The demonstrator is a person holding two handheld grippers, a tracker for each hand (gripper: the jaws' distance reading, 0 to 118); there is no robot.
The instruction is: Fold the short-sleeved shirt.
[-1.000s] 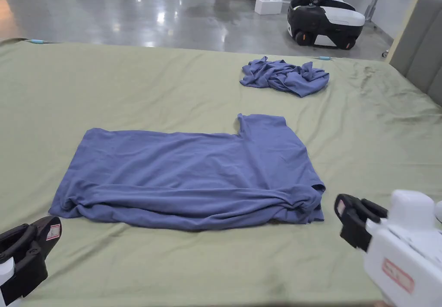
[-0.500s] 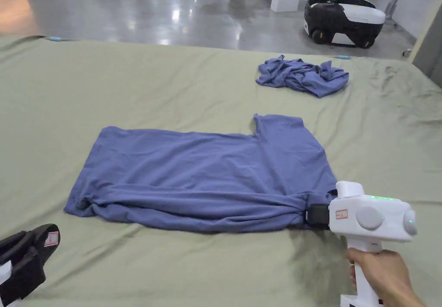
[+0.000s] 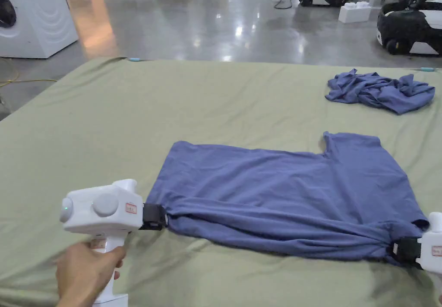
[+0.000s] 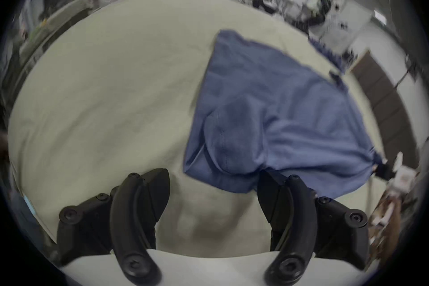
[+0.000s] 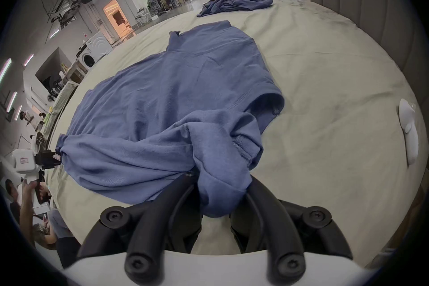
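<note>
Left tongs point(image 4: 212, 177) wide open at shirt point(image 3: 285, 200) hem — right tongs point(image 5: 220, 186) clamp sleeve.

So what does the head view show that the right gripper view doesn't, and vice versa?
Head view: a white block on the shiny floor beyond the bed. Right gripper view: the right gripper up close, jaws pinching bunched cloth, a grey headboard, a small white object on the bed. Both: the blue shirt, the crumpled garment behind it, the left gripper at the shirt's other near corner.

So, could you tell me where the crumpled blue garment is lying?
In the head view, the crumpled blue garment lies far right on the green sheet, beyond the shirt.
</note>
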